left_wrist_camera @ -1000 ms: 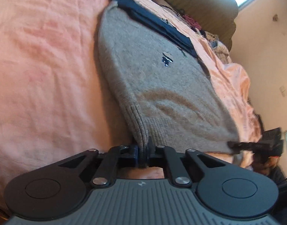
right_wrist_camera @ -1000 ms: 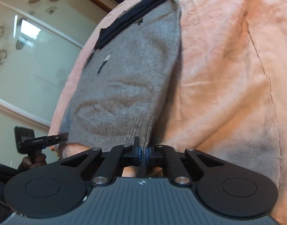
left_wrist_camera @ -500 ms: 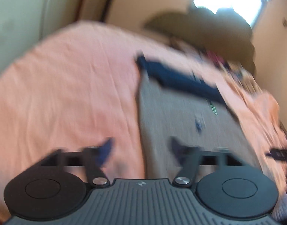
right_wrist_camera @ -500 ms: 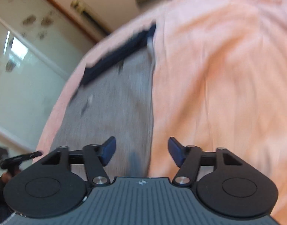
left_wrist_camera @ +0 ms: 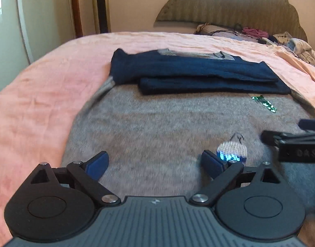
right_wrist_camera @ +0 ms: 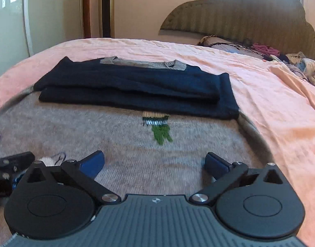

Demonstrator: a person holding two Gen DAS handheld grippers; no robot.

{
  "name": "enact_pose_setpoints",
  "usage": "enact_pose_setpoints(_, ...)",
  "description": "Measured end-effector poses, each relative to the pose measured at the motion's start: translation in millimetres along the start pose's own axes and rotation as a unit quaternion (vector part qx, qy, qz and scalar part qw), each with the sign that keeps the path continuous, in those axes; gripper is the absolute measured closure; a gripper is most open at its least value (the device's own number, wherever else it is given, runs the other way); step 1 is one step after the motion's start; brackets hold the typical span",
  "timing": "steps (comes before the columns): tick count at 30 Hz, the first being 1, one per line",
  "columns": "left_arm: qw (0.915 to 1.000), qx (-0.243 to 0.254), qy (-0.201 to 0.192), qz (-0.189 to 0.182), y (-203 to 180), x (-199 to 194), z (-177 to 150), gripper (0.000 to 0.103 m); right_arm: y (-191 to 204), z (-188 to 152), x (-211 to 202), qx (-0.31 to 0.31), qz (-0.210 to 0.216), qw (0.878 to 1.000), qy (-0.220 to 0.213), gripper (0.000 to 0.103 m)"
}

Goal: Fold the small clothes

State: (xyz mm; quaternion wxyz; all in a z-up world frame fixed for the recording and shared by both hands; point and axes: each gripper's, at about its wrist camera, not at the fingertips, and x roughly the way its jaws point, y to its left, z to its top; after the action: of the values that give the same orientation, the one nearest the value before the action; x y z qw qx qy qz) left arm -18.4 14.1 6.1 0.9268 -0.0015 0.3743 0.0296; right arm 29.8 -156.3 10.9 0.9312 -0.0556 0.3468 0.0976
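Grey sweater (left_wrist_camera: 157, 123) flat on pink bed (left_wrist_camera: 44, 86), directly ahead of and under both claws. Navy sleeves (right_wrist_camera: 136, 90) folded crosswise over chest, far side; neckline (right_wrist_camera: 145, 62) beyond them, pointing away toward headboard (right_wrist_camera: 250, 14). Sweater long axis runs straight away from claws, hem nearest.

Left claw (left_wrist_camera: 155, 162): jaws just been opening, now spread wide, nothing between them, knit below. Right claw (right_wrist_camera: 155, 162): same, wide, empty.

Claws side by side; left nearer hem's left corner, right nearer right corner. Likely next: regrasp hem corners, carry toward neckline.
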Motion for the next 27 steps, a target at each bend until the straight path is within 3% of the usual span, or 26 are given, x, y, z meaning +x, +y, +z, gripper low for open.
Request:
enact_pose_setpoints(4, 0.9998, 0.012, 0.013, -0.011, -0.1, -35.4, -24.8, 0.002, -5.7, -28.3, -38.0, 0.004, -0.005, 1.0, 0.01, 0.0)
enact_pose_setpoints(10, 0.9985, 0.037, -0.032, -0.022, -1.2, -76.1, -71.5, 0.001, -3.6, -81.7, -97.5, 0.017, 0.001, 1.0, -0.007, 0.0)
enact_pose_setpoints(27, 0.9989, 0.027, -0.027, -0.027, 0.8, -69.0, -63.7, 0.0, -4.1, -78.2, -90.8, 0.018, 0.006, 1.0, -0.008, 0.0)
